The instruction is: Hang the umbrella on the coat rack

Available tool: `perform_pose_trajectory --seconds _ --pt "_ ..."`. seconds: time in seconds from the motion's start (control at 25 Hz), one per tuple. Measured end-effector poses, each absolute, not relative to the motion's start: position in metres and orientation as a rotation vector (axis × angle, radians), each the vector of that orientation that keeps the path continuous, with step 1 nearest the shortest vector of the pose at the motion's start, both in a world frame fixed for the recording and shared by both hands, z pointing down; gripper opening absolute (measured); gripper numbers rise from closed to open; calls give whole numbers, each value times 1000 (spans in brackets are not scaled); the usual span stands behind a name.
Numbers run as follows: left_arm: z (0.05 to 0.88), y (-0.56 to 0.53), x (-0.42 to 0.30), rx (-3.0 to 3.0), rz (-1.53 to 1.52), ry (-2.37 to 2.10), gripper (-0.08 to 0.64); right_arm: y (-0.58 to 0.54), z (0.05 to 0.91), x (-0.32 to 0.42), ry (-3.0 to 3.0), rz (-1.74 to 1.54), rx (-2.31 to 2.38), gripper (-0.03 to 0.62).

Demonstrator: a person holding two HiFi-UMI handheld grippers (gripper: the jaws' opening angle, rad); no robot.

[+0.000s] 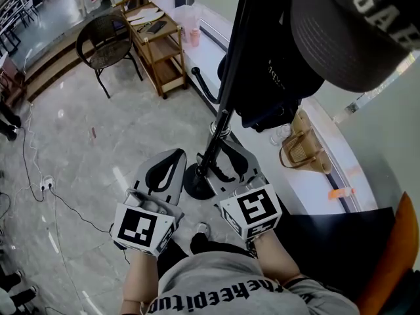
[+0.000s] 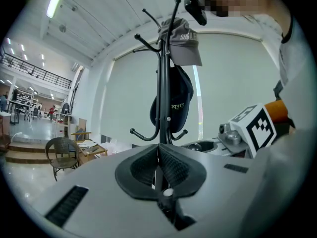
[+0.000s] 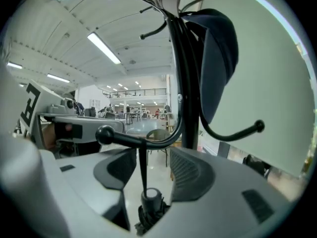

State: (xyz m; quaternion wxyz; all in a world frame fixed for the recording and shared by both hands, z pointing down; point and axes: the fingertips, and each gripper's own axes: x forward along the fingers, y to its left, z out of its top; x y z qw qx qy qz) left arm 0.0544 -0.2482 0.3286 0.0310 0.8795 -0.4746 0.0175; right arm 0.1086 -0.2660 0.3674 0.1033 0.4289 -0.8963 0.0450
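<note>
Standing over a pale polished floor (image 1: pixel 79 143) and facing a black coat rack (image 1: pixel 226 90), its pole rising from a round base just ahead of both pairs of tongs

Passing over a white ledge (image 1: pixel 308 182) running along the wall on the right, a wicker chair (image 1: pixel 105 41) well back on the left, and a wooden desk (image 1: pixel 157 48) just beside that chair carrying papers

Noting a grey cap (image 1: pixel 354 25) hanging on an upper hook of the rack and a dark navy cap (image 1: pixel 275 77) hanging lower against the pole, with a straw handbag (image 1: pixel 303 151) resting on the ledge beneath them

Holding the left tongs (image 1: pixel 178 156) level, pads pressed together with nothing between them, pointing at the pole from just beside the right pair

Holding the right tongs (image 1: pixel 228 155) tilted slightly downward and spread wide, pads standing clear on either side of the folded black umbrella (image 3: pixel 150 202)

Finding the umbrella sitting low between those pads, capped end upward, close to the foot of the pole

Tracing its thin strap (image 3: pixel 142 167) running straight up from the capped end to a lower hook (image 3: pixel 130 139) of the rack, meeting that curved arm a little inward of its ball tip and hanging from it
</note>
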Motion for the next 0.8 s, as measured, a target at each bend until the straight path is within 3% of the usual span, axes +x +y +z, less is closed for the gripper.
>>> perform_pose_trajectory --seconds 0.8 --pt "327 -223 43 2710 68 -1470 15 -243 373 101 -2638 188 1257 175"
